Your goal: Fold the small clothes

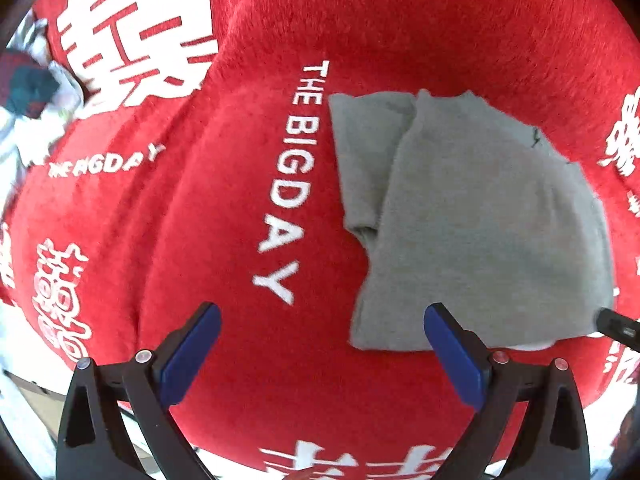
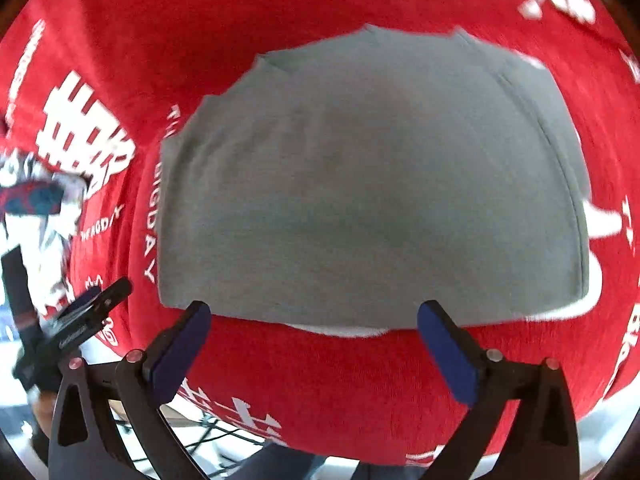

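Left wrist: grey garment (image 1: 472,220) folded seam visible; right wrist: smooth; both tongs (image 1: 322,344) (image 2: 314,340) wide, empty.

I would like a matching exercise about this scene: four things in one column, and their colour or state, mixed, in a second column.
Things:
1. folded cotton garment
2. fuzzy blanket with white lettering
3. left claw
4. rubber pads on the right claw

Colour or state:
A. red
B. open, holding nothing
C. grey
D. blue

Pairs: 1-C, 2-A, 3-B, 4-D
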`<state>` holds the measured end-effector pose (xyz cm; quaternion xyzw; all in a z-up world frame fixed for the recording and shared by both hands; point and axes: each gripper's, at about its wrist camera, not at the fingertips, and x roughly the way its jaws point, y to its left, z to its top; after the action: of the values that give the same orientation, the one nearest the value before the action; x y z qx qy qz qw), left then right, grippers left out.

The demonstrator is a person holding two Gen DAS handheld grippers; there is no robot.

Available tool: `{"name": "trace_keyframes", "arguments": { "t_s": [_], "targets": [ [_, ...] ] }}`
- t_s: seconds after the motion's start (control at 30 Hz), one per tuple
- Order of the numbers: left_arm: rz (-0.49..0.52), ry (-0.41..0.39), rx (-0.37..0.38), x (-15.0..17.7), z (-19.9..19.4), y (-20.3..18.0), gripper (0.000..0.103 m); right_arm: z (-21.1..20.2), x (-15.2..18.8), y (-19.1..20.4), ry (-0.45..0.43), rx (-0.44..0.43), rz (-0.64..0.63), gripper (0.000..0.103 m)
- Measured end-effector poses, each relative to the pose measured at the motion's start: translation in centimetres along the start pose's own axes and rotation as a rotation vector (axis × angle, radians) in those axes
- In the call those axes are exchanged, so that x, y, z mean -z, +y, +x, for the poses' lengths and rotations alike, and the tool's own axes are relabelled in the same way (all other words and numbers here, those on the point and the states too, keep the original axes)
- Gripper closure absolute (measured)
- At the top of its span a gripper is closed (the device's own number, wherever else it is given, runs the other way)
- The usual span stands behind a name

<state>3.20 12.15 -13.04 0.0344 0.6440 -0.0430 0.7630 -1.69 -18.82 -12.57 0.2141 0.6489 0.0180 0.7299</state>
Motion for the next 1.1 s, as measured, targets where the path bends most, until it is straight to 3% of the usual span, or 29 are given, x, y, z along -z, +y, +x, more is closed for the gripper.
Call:
{"name": "trace_keyframes", "arguments": {
  "t_s": [0.1, 0.3, 0.53, 0.8, 1.1],
  "targets": [
    [0.017, 0.024, -0.007, -0.1, 0.6, -0.2, 0.002, 0.4, 0.3, 1.2, 0.004, -0.039, -0.033, 0.000],
    [0.023, 0.059, -0.009, 0.0, 1.3, -0.1, 0.002, 2.1, 0.9, 1.2, 0.106, -0.131, 0.053, 0.000],
    [0.029, 0.108, 0.042, 0.0, 2.1, 0.1, 0.002, 3.1, 1.7, 0.9, 0.147, -0.093, 0.064, 0.000],
    [0.008, 0.122, 0.046, -0.4, 2.9, 1.0, 0.002, 4.4, 2.2, -1.5, 0.170, -0.153, 0.247, 0.000],
    [0.019, 0.139, 0.036, -0.7, 4.0, 1.2, 0.002, 5.6, 3.3, -1.3, 0.171, -0.208, 0.317, 0.000]
  ]
}}
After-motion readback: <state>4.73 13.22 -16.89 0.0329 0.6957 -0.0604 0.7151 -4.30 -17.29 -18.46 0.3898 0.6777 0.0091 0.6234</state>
